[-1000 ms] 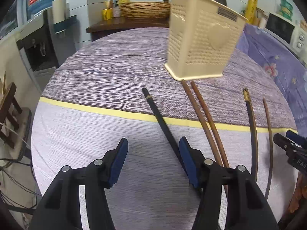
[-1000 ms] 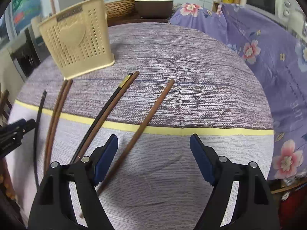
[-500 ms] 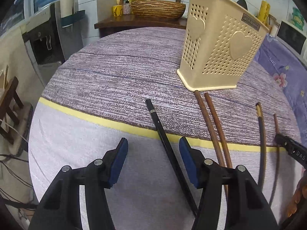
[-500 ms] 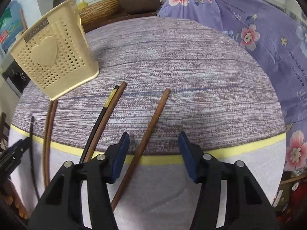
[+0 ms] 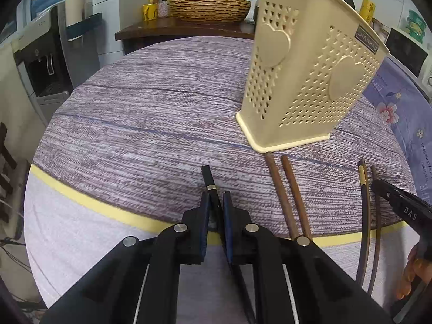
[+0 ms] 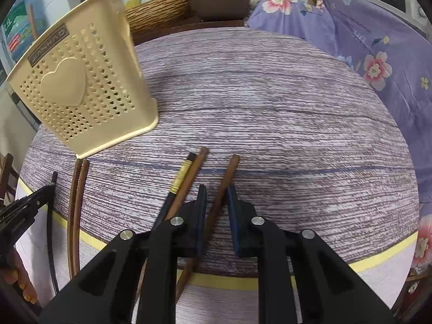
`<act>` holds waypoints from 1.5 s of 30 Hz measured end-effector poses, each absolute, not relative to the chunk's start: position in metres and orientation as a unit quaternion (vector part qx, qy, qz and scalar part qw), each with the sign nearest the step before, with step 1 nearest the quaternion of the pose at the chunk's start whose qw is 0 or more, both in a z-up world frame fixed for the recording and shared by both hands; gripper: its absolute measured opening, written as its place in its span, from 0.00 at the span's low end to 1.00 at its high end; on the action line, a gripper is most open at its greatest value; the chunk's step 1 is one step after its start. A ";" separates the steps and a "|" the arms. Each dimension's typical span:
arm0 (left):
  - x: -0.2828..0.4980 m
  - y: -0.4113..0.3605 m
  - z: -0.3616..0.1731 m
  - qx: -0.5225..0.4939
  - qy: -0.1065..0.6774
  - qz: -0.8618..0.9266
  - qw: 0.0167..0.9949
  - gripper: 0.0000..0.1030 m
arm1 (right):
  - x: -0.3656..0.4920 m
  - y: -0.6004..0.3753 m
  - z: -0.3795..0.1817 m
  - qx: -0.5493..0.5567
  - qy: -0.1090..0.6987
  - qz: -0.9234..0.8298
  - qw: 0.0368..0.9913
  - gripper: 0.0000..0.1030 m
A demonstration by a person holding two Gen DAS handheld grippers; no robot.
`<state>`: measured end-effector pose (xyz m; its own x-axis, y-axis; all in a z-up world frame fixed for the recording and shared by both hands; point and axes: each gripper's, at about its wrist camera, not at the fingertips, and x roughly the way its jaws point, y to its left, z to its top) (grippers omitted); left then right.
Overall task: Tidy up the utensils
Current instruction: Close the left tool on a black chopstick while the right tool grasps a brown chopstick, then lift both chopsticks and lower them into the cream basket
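A cream perforated utensil holder (image 5: 310,81) stands on the table; it also shows in the right wrist view (image 6: 81,91). My left gripper (image 5: 216,199) is shut on a black chopstick (image 5: 208,175) that lies on the cloth. My right gripper (image 6: 217,197) has its jaws close around a brown chopstick (image 6: 229,170), with a small gap still showing on the right side. A brown pair (image 5: 286,186) lies below the holder. A black gold-banded chopstick (image 6: 181,178) and a brown one (image 6: 193,172) lie left of my right gripper.
The round table (image 5: 135,108) has a purple-grey striped cloth with a yellow band (image 5: 81,199). A purple floral cloth (image 6: 378,54) covers furniture at right. A woven basket (image 5: 210,8) sits on a shelf behind. A water dispenser (image 5: 40,62) stands at left.
Both grippers moved forward and down toward the table and closed their jaws. The left closed on the black chopstick, the right narrowed around the brown chopstick.
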<state>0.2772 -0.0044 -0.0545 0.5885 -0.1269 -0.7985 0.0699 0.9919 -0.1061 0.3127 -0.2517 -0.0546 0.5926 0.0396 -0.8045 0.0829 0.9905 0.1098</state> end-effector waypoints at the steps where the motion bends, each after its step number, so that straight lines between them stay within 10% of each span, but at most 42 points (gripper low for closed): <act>1: 0.278 -0.007 -0.055 -0.029 0.449 -0.055 0.891 0.11 | 0.314 -0.248 -0.055 0.065 0.451 -0.011 0.890 0.16; 14: 0.271 -0.024 -0.055 -0.002 0.442 -0.021 0.897 0.23 | 0.315 -0.240 -0.056 0.094 0.452 -0.049 0.886 0.18; 45: 0.232 0.015 0.039 -0.093 0.319 -0.082 0.940 0.08 | 0.256 -0.278 0.031 0.200 0.292 0.076 0.932 0.08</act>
<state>0.2322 0.0147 0.0388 0.7835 -0.2131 -0.5837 0.0945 0.9693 -0.2270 0.2563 -0.2779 0.0314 0.8176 0.2578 -0.5148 -0.0238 0.9085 0.4171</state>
